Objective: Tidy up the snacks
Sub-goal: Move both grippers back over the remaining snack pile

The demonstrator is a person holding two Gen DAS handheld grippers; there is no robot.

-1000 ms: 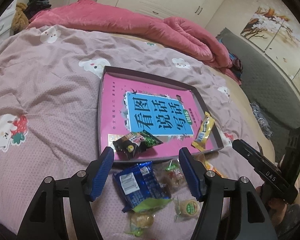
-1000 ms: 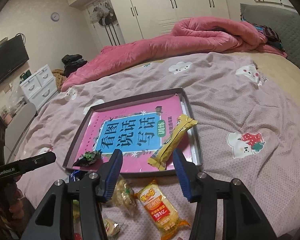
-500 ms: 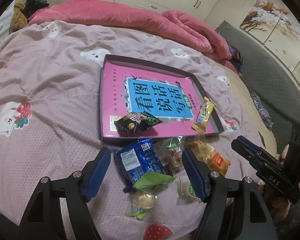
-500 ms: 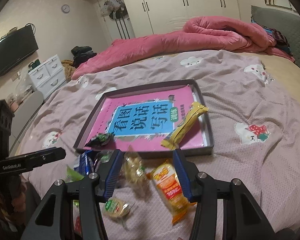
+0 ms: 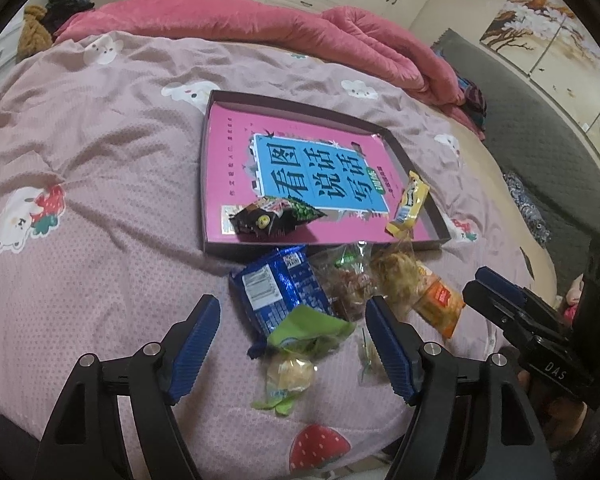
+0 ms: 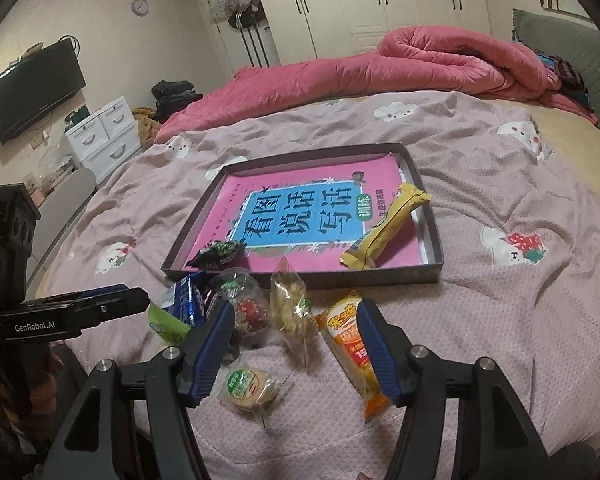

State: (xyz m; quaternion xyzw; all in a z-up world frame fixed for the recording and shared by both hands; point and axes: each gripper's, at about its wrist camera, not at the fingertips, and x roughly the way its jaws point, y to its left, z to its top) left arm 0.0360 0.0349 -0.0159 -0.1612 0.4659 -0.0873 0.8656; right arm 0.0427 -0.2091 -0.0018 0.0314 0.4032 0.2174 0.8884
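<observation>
Both grippers hover over a bed (image 5: 100, 184) with jaws opening and nothing clamped. Low in the frame, the left gripper (image 5: 294, 342) brackets a blue packet (image 5: 278, 292) and green wrapper (image 5: 312, 330); the right gripper (image 6: 296, 346) brackets a clear snack bag (image 6: 292, 308). Mid-frame, the tray (image 6: 434, 224) holds a yellow bar (image 6: 384, 232) and dark packet (image 5: 266, 220)

Bed (image 6: 500, 312) under mauve bunny-print cover: shallow dark tray (image 6: 432, 236) at centre, rolled pink quilt (image 6: 440, 60) along far edge, and between tray and near edge loose snacks — blue packet (image 5: 278, 290), orange packet (image 6: 348, 340), clear bags, round biscuit (image 6: 248, 390)
</observation>
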